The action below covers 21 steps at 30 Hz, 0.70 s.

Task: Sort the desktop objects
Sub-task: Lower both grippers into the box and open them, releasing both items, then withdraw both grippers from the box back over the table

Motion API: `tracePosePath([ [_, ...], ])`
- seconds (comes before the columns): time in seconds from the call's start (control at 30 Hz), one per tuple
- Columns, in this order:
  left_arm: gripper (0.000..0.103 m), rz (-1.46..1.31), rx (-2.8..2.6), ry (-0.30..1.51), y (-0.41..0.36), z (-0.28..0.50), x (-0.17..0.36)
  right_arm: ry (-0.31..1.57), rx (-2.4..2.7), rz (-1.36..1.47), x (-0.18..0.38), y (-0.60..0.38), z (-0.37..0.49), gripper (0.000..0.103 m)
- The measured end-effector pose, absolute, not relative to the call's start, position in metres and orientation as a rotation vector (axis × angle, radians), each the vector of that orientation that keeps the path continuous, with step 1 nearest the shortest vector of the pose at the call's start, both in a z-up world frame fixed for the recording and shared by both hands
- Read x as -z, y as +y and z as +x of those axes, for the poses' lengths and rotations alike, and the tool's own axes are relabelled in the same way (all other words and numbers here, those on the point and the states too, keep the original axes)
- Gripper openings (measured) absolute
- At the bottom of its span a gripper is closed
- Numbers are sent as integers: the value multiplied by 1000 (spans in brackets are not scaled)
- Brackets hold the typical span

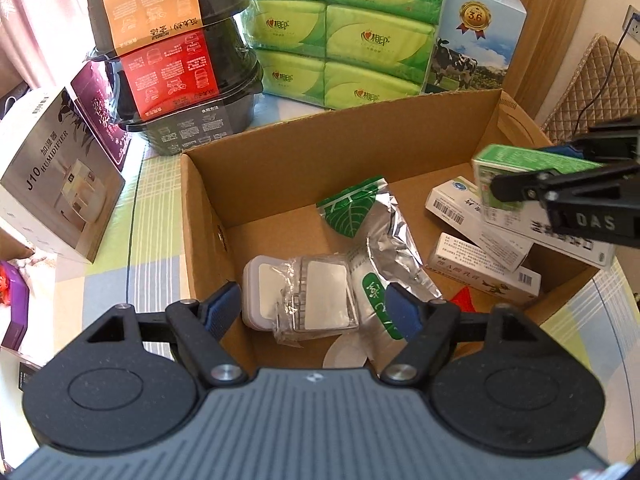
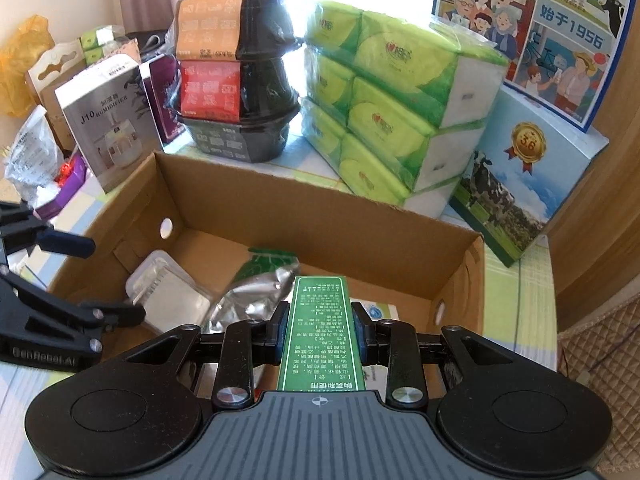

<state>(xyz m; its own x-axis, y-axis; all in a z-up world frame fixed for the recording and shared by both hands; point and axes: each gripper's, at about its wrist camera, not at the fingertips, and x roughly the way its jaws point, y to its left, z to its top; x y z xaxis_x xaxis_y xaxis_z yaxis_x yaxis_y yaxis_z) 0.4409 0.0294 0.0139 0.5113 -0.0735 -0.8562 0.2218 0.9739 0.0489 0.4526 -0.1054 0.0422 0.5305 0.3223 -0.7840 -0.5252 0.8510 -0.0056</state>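
Far left on the tablecloth [image 1: 160, 208] stands the J10 humidifier box [image 1: 60, 176], upright, with a purple box [image 1: 106, 120] leaning just behind it. Next along, three black food bowls [image 1: 176, 52] are stacked: orange sleeve on top, red in the middle, grey at the bottom. Beside them sits the green tissue multipack [image 1: 340, 28], and beyond that the blue milk carton [image 1: 476, 44] with its cow and gold medal.

Front and centre is the open cardboard box [image 1: 304, 148]. The left gripper [image 1: 316, 312] hovers over its near-left corner, fingers spread wide and holding nothing. Directly under it, on the box floor, lies a white square case [image 1: 264, 292] with a clear plastic-wrapped pack [image 1: 320, 300] overlapping it. To their right a crumpled silver foil pouch [image 1: 384, 232] with a green leaf print lies partly on a white sachet with green lettering [image 1: 372, 304].

Further right inside the box, white medicine boxes [image 1: 476, 220] are piled against the right wall, one more lying flat nearer the front [image 1: 484, 276].

And the right gripper [image 2: 320, 328] comes in from the right, above that pile, clamped firmly on a slim green medicine box [image 2: 320, 320]. The wrist view shows both blue pads pressing its long sides, printed face up, the box pointing forward over the carton's interior. It hangs clear of the pile below in the left view, though I cannot say by how much.
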Motion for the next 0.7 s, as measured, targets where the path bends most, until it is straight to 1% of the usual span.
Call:
tracePosePath([
  [0.03,75,161,180,1018,29,440,-14,859,-518,-227,-43,-107,454,28],
  [0.07,75,158,180,1015,29,438,-15,846,-525,-198,-45,-108,455,31],
  [0.1,75,153,181,1014,30,437,-15,839,-523,-177,-47,-110,456,38],
  [0.13,75,149,183,1013,30,435,-15,829,-518,-166,-49,-112,455,57],
  [0.17,75,146,185,1012,31,434,-16,813,-516,-168,-52,-112,453,68],
  [0.37,75,132,195,1014,31,418,-15,820,-508,-207,-53,-122,436,69],
  [0.5,79,114,194,1006,31,403,-18,831,-505,-206,-52,-134,417,71],
  [0.6,81,106,191,1002,29,389,-22,844,-503,-212,-52,-142,400,76],
  [0.7,84,103,189,1004,27,374,-25,853,-514,-225,-52,-149,379,83],
])
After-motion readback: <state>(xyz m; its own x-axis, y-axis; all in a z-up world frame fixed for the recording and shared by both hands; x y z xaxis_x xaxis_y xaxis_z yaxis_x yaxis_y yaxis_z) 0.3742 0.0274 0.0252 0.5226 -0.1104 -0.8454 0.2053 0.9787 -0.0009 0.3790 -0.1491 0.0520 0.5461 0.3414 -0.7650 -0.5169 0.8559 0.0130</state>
